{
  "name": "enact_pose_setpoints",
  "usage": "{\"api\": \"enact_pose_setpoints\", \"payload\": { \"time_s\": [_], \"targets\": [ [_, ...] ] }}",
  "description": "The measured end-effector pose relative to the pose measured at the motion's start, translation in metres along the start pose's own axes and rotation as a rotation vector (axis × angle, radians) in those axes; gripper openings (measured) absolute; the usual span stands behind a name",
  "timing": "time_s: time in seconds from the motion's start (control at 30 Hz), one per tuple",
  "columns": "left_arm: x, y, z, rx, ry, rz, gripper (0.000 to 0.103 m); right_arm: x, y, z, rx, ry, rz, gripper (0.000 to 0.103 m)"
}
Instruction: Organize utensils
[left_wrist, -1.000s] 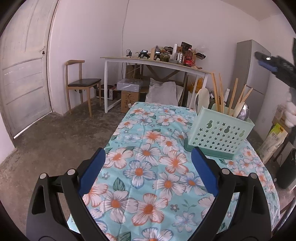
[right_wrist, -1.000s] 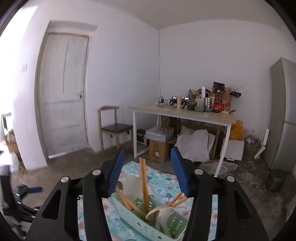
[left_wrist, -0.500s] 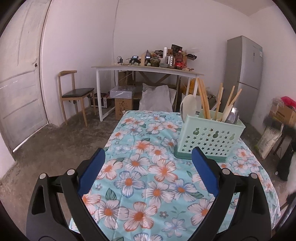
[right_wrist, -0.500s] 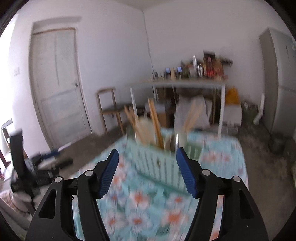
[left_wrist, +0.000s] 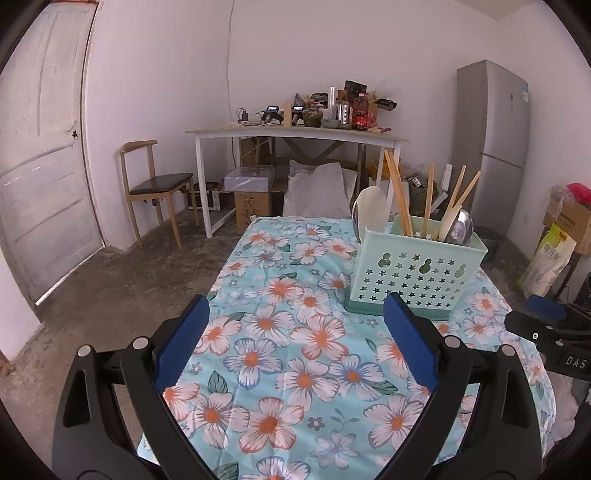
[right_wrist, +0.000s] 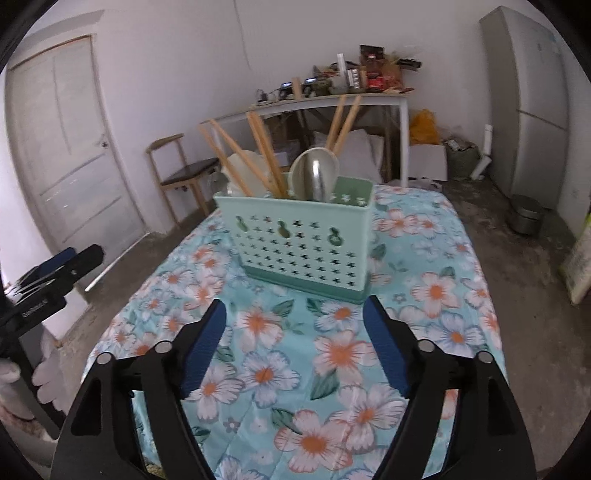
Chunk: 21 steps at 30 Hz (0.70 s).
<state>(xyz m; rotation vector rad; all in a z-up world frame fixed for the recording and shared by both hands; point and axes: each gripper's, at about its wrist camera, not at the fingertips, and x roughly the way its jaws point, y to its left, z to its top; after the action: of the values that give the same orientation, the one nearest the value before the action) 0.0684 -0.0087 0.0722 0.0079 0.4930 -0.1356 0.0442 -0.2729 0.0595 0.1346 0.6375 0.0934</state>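
Right wrist view: right claw (right_wrist: 293, 332) has dropped since a second ago, from looking over the caddy top at the room to aiming at its front wall; jaws opening, nothing between them. Mint utensil caddy (right_wrist: 301, 245) stands upright at 12 o'clock of the claw, apart from it, holding wooden chopsticks (right_wrist: 264, 153), a metal ladle (right_wrist: 319, 177) and a pale spoon. Left wrist view shifted slightly: the right claw (left_wrist: 546, 321) that was high at 2 o'clock now sits low at 3 o'clock. Left claw (left_wrist: 295, 323) jaws wide apart, empty, over the floral cloth (left_wrist: 280, 332); caddy (left_wrist: 415, 275) at 1 o'clock. Counter under the cloth, concrete floor, white walls. Door (left_wrist: 40, 155) at 9 o'clock, chair (left_wrist: 155, 188) at 10, cluttered white desk (left_wrist: 295, 133) at 12, fridge (left_wrist: 491, 140) at 2. Boxes and sacks under the desk. Left claw (right_wrist: 55, 273) at 9 o'clock in right view.
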Motion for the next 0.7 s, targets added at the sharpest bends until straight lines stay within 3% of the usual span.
{"api": "enact_pose_setpoints", "payload": {
  "time_s": [0.23, 0.33, 0.7],
  "targets": [
    [-0.017, -0.009, 0.008, 0.013, -0.047, 0.058, 0.095, -0.013, 0.006, -0.003, 0.009, -0.062, -0.158, 0.096],
    [-0.020, -0.015, 0.009, 0.037, -0.051, 0.099, 0.095, -0.018, 0.010, -0.002, 0.009, -0.083, -0.199, 0.096],
    [-0.020, -0.011, 0.008, 0.011, -0.024, 0.178, 0.095, -0.009, 0.007, -0.007, 0.071, -0.031, -0.213, 0.096]
  ]
}}
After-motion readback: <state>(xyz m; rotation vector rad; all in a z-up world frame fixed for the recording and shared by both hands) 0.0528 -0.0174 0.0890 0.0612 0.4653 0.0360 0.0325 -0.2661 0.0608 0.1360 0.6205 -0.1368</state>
